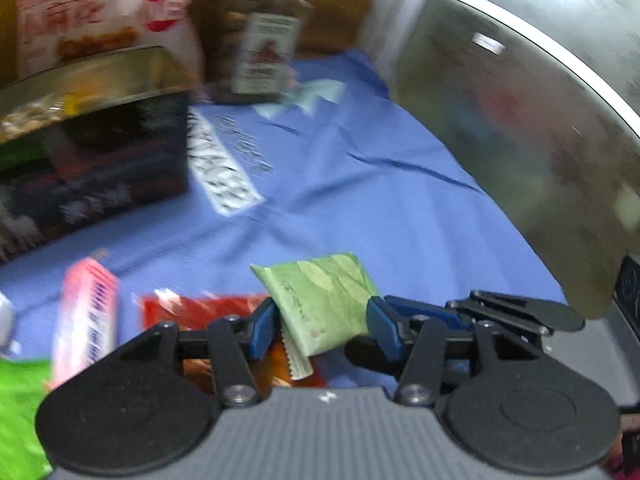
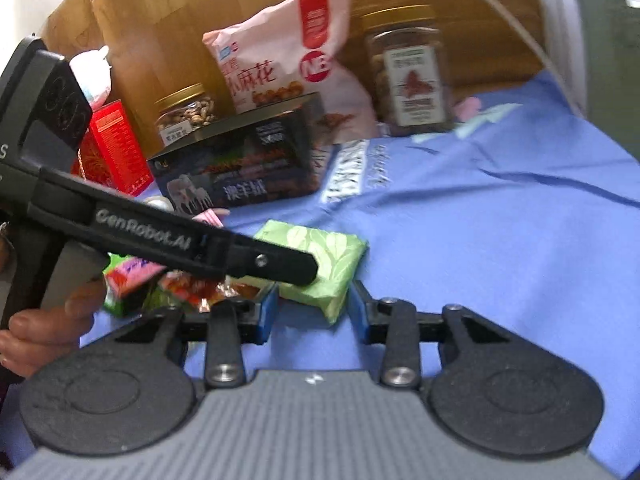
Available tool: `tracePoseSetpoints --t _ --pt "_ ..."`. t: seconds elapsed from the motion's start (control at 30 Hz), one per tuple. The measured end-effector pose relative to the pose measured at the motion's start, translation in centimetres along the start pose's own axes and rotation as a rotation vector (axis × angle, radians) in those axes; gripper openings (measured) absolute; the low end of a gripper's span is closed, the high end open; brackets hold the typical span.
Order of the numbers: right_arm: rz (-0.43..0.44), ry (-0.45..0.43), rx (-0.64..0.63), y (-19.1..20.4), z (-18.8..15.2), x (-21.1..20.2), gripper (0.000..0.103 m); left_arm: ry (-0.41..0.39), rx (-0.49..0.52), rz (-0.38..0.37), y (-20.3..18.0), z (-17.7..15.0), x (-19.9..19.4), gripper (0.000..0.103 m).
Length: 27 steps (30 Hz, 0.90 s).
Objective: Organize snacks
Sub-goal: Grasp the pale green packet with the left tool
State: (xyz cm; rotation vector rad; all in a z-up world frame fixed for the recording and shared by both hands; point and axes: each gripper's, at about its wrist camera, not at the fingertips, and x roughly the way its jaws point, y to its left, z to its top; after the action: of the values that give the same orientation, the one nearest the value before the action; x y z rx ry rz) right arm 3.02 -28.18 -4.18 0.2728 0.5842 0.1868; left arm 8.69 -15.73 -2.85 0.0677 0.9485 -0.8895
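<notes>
Cloth (image 1: 360,208), blue and creased, one sheet, under everything in both views. One glossy grey curved surface (image 1: 520,100) along the right of the left wrist view only, too blurred to name. One wooden board (image 2: 168,20), upright behind the snacks. One pink-and-white bag (image 2: 280,52) with red print, leaning against that board. One black box (image 2: 240,164), just in front of the bag.

Jars with gold lids: two in the right wrist view, a tall jar (image 2: 404,72) right of the bag and a short jar (image 2: 186,114) left of it, behind the black box; only the tall jar in the left wrist view. One red box (image 2: 112,148) at far left, right wrist view only.

One green packet (image 1: 316,292), leaf-printed, at the near part of the cloth, well apart from the black box. Clamped between the blue pads of the left tongs (image 1: 322,320), one pad against each side. Right tongs (image 2: 312,308) spread apart, the packet's near corner between the pads, a clear gap at the left pad.

Only in the right wrist view: the left tool from the side, its black finger across the packet's top, and one hand (image 2: 44,320) on its grip.

Smallest: one pink packet (image 1: 86,312) and one red wrapper (image 1: 192,312) left of the green packet in the left wrist view; in the right wrist view a heap of wrappers (image 2: 180,284), too jumbled to count.
</notes>
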Motion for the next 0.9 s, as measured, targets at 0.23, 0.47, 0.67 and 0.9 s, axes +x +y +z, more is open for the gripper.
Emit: tracePoseSetpoints --t 0.23,0.47,0.67,0.9 --pt "-0.044 -0.01 -0.038 0.3 -2.3 -3.2 0.053 0.026 0.028 -0.053 -2.5 -2.2 -0.3 0.049" --pt "-0.12 -0.021 -0.186 1.7 -3.2 -2.3 0.063 0.02 0.011 -0.066 -2.5 -3.3 -0.9 0.049" --pt "-0.116 -0.033 -0.229 2.6 -3.3 -2.0 0.048 0.004 0.0 -0.042 -2.0 -3.7 -1.5 0.041" --pt "-0.113 -0.042 -0.267 3.3 -3.6 -1.8 0.05 -0.043 -0.016 -0.059 -1.0 -4.9 -2.3 0.041"
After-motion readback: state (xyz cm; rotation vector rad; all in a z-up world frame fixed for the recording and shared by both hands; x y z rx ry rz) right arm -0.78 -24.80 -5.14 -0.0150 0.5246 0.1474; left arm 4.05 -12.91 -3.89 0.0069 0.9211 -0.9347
